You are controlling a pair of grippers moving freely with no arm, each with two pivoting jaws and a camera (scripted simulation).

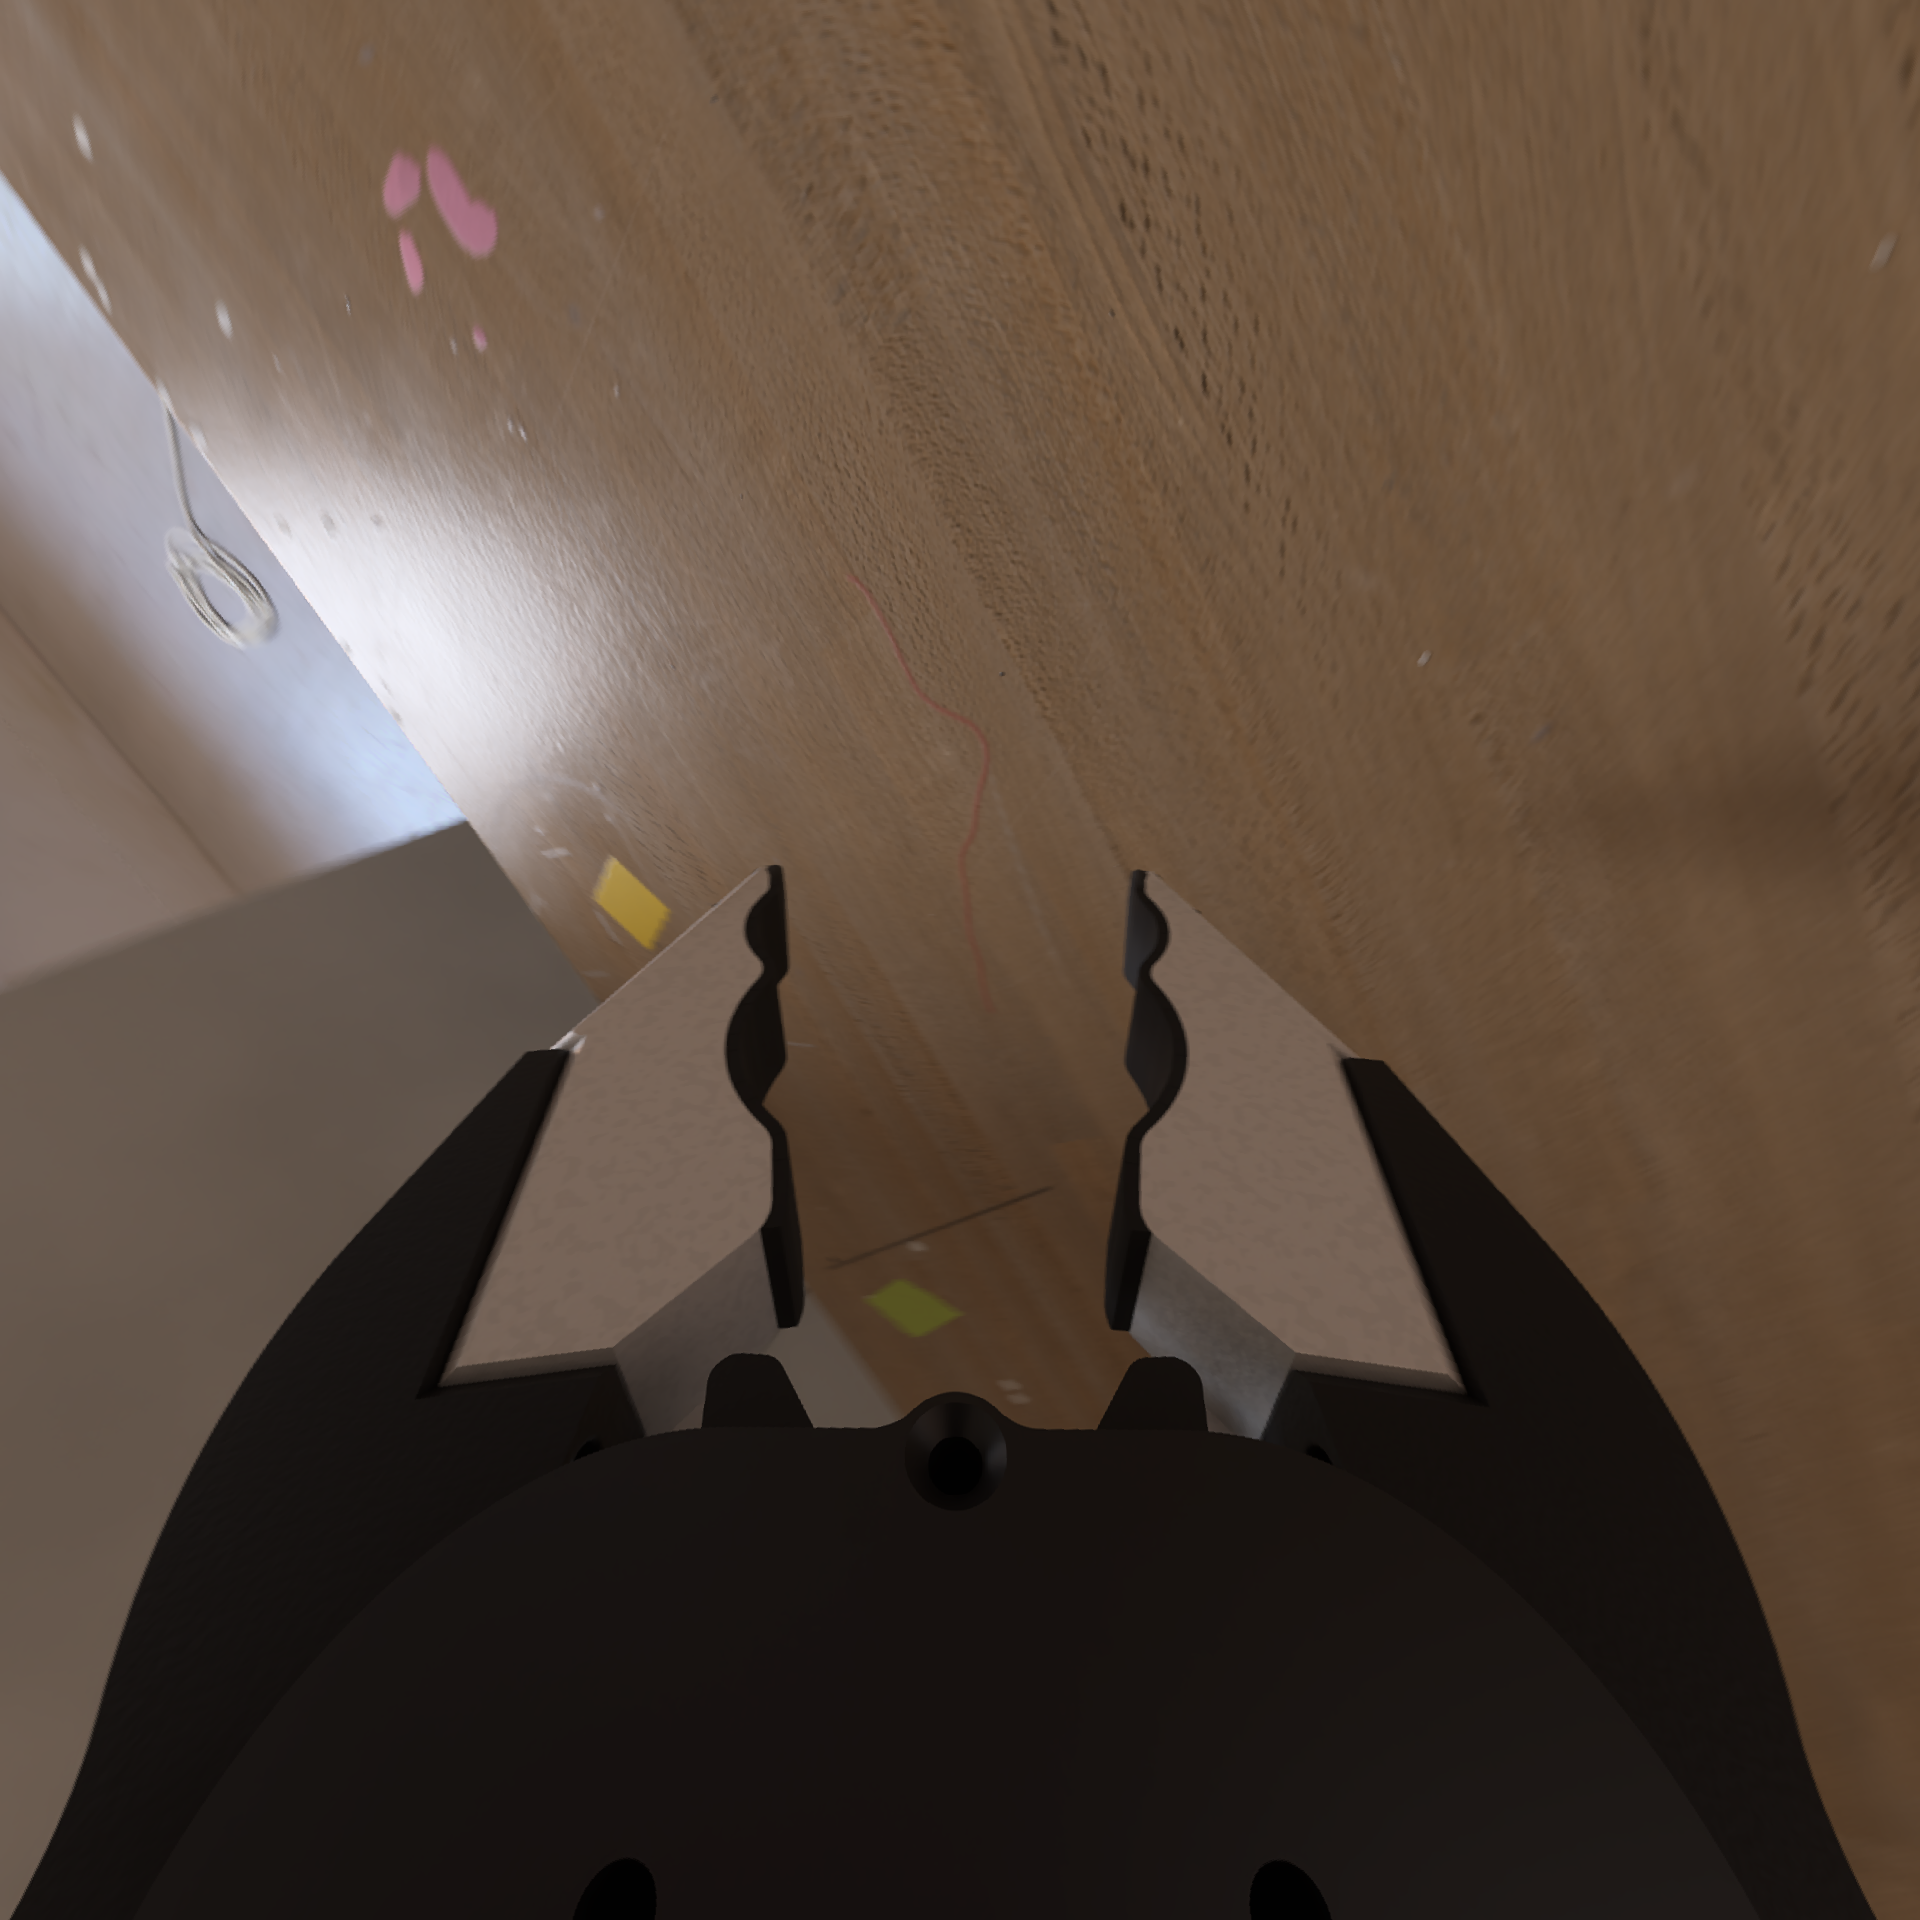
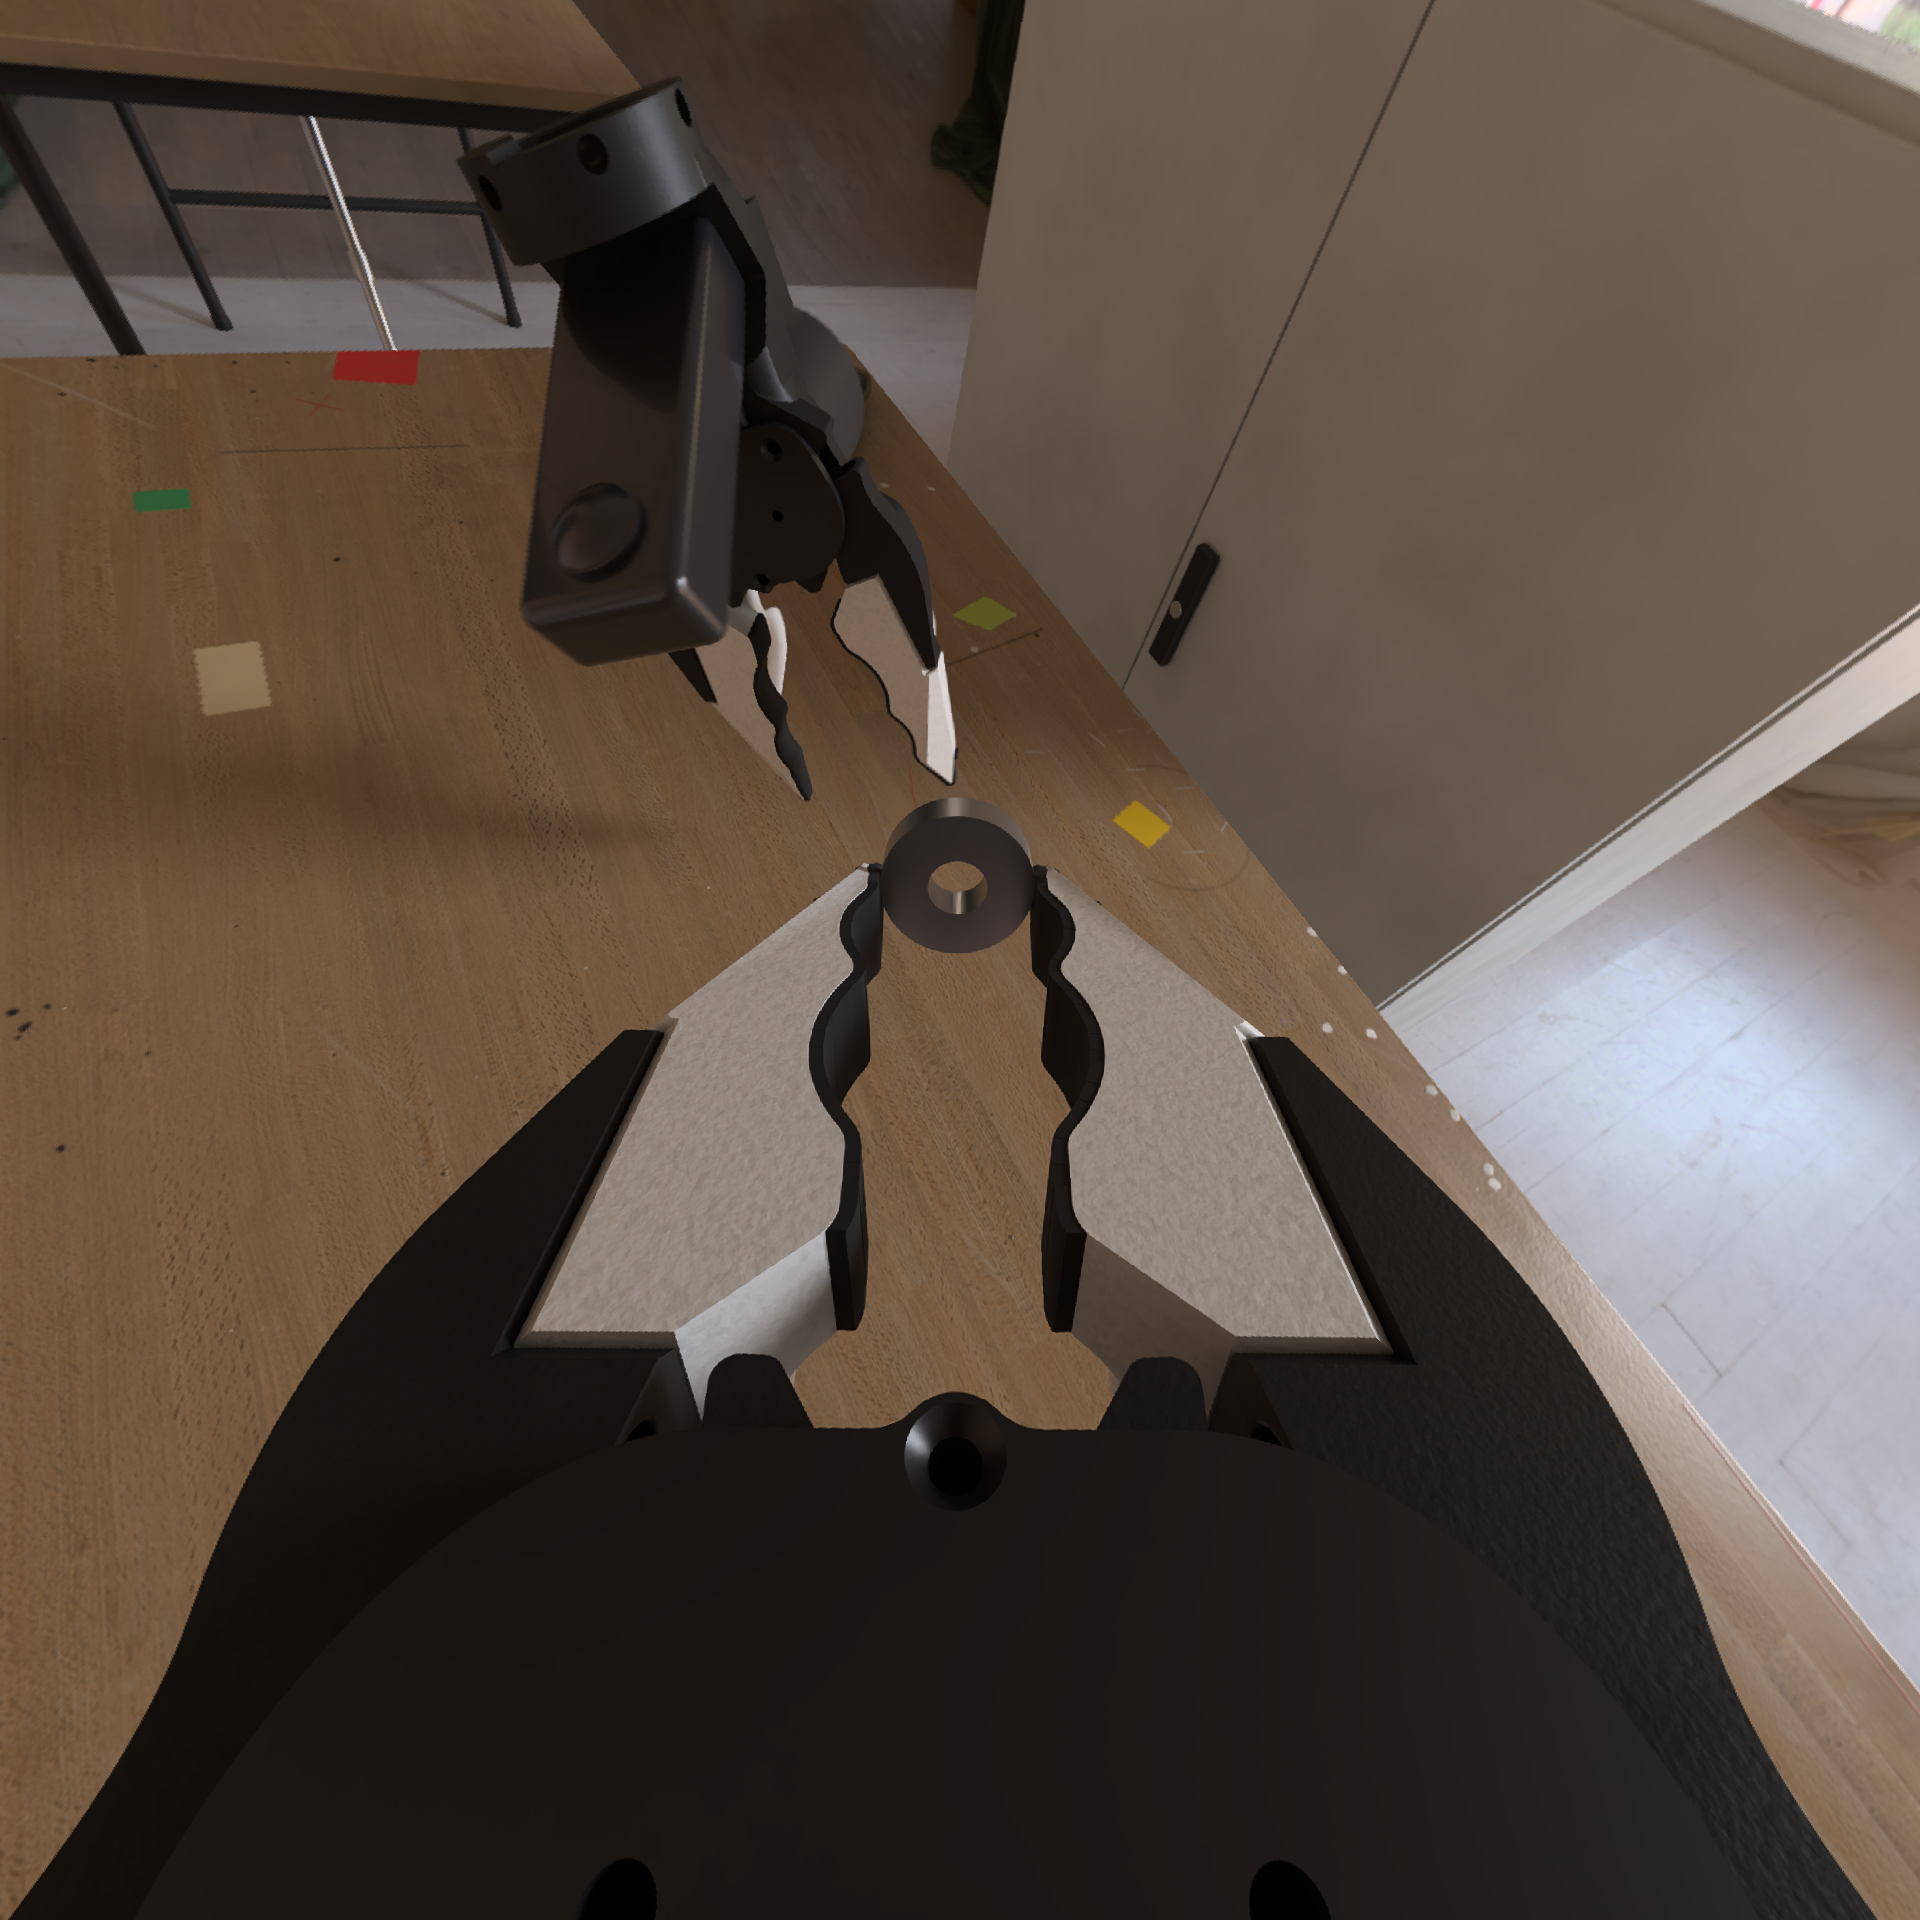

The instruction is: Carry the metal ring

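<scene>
The metal ring [image 2: 954, 875] is a dark grey thick washer, held on edge between the tips of my right gripper [image 2: 956, 883], above the wooden table [image 2: 416, 935]. The right gripper is shut on it. My left gripper [image 1: 956, 883] is open and empty, pointing down at bare wood. It also shows in the right wrist view [image 2: 873, 769], hanging just beyond and above the ring, fingers spread and apart from it. The ring does not show in the left wrist view.
A grey cabinet [image 2: 1455, 416] stands off the table's right edge, also in the left wrist view [image 1: 208, 1091]. Coloured tape marks lie on the wood: yellow [image 2: 1141, 823], lime [image 2: 982, 613], red [image 2: 376, 366], green [image 2: 161, 500], beige [image 2: 233, 677]. A second table [image 2: 260, 42] stands behind.
</scene>
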